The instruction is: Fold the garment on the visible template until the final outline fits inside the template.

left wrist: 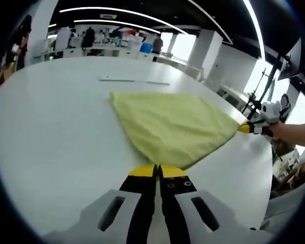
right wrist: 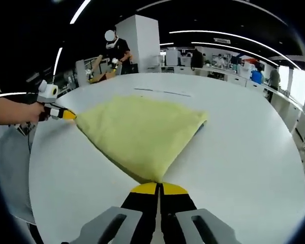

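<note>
Garment (left wrist: 175, 127): yellow-green cloth, spread flat on the white table (left wrist: 51, 132), stretched between both grippers. Left gripper (left wrist: 157, 172) has its jaws pinched closed on one corner; right gripper (right wrist: 158, 189) is closed on the adjacent corner. Looks light, limp, terry-like, so it'll likely sag and drag. Grip at corners or hems, not mid-panel. Faint line on the table beyond (left wrist: 134, 80), possibly the template.
</note>
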Tool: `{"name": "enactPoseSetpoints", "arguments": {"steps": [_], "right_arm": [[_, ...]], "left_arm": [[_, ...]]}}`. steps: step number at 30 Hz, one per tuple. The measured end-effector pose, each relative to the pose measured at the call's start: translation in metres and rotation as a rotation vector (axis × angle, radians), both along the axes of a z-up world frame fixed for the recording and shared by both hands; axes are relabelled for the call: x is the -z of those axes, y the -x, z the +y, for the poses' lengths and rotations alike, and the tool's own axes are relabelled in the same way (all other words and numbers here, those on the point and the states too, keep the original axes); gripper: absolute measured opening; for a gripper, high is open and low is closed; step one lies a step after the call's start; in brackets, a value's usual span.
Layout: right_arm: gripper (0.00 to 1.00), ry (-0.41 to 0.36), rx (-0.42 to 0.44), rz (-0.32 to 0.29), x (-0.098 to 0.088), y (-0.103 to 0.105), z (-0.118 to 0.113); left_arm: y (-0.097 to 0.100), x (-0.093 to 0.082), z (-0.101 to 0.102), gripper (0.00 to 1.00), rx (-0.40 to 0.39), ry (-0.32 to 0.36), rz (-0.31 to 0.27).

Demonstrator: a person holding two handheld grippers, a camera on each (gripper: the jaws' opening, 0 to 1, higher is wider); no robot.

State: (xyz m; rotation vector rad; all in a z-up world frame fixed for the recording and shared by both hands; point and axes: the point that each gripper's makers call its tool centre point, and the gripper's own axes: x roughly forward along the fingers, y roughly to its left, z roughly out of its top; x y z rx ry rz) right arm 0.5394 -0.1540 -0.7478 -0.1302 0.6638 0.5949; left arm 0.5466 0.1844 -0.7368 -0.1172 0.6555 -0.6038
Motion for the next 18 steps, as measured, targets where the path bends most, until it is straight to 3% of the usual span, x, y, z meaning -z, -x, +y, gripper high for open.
{"name": "enactPoseSetpoints", "arguments": {"steps": [8,18], "right_arm": [[0.0,-0.001,-0.045,-0.022,-0.009,0.01,-0.003],[0.0,0.02,-0.072,-0.009,-0.003,0.034,-0.015]], "left_arm": [[0.006,-0.001,-0.001,0.0,0.037,-0.004,-0.001],[0.015,0.005,-0.005,0.0,0.077,-0.014,0.015]]}}
